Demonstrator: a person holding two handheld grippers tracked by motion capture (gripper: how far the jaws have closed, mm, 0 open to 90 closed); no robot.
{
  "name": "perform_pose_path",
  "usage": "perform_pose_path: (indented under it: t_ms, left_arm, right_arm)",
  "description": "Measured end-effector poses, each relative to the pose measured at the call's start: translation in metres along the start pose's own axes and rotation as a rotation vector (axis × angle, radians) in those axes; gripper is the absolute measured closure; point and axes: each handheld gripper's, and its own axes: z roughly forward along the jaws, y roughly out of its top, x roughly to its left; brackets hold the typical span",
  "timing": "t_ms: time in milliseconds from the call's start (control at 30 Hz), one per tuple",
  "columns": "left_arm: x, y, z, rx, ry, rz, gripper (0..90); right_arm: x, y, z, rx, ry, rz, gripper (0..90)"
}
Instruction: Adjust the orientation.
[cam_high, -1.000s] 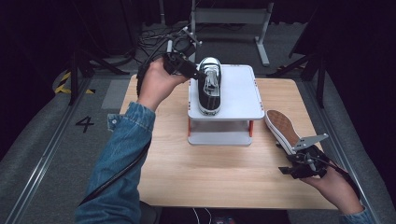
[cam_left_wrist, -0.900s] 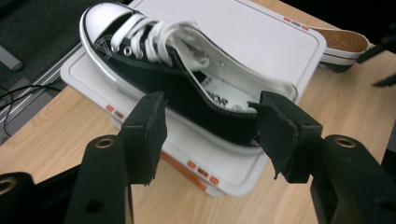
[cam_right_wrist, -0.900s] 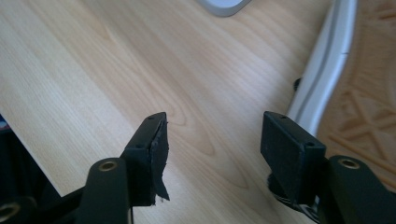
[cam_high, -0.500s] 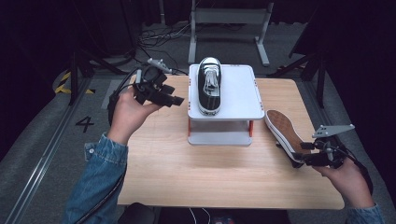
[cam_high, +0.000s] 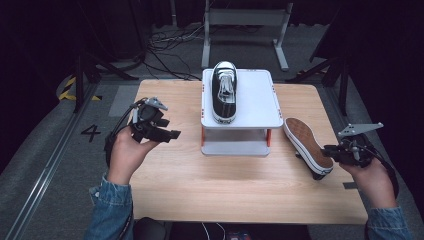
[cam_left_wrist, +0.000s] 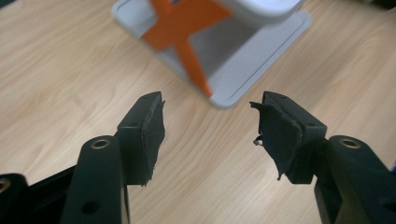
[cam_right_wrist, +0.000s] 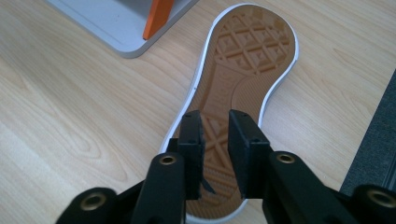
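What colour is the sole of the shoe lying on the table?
Tan-brown with a white edge, the sole shows best in the right gripper view.

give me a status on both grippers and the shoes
Left gripper open, empty. Right gripper nearly shut at heel of sole-up sneaker, grip unclear. Other sneaker on white stand.

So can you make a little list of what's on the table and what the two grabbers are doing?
table: wooden table
rack: white two-level rack with orange struts, mid-table
shoe 1: black and white shoe, upright on the rack's top shelf
shoe 2: second shoe, on its side on the table right of the rack, tan sole showing
left gripper: fingers wide apart, holding nothing, above the table left of the rack
right gripper: at the second shoe's heel end, fingers narrowly apart; grip unclear
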Motion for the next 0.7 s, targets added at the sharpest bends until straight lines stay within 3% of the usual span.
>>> perform_pose_path:
  t_ms: [33,67,100,167,267,333,467,700]
  left_arm:
    - [0.0,-0.003,0.002,0.012,0.037,-0.011,42.2]
    - [0.001,-0.004,0.002,0.059,0.045,-0.008,41.1]
    - [0.001,-0.006,0.001,0.061,0.031,-0.002,39.5]
    - [0.001,-0.01,-0.003,0.02,0.007,-0.022,39.7]
    - [0.001,-0.014,-0.003,0.022,-0.017,-0.016,39.4]
    - [0.003,-0.015,-0.002,0.025,-0.024,-0.02,39.3]
    - [0.006,-0.017,0.001,0.024,-0.06,-0.03,39.3]
    - [0.012,-0.021,0.007,0.036,-0.065,-0.049,39.0]
  right_arm:
    - [0.0,0.0,0.0,0.0,0.0,0.0,76.5]
    - [0.0,0.002,0.002,-0.002,-0.001,-0.001,77.0]
    - [0.0,0.004,0.004,-0.005,-0.001,-0.001,79.1]
    - [0.0,0.006,0.008,-0.013,0.0,0.009,80.0]
    - [0.0,0.008,0.015,-0.008,-0.002,0.013,84.6]
    - [-0.001,0.009,0.018,-0.034,-0.011,0.017,90.0]
    - [-0.002,0.013,0.028,-0.04,-0.02,0.044,90.0]
    - [-0.006,0.017,0.052,0.001,-0.044,0.082,90.0]
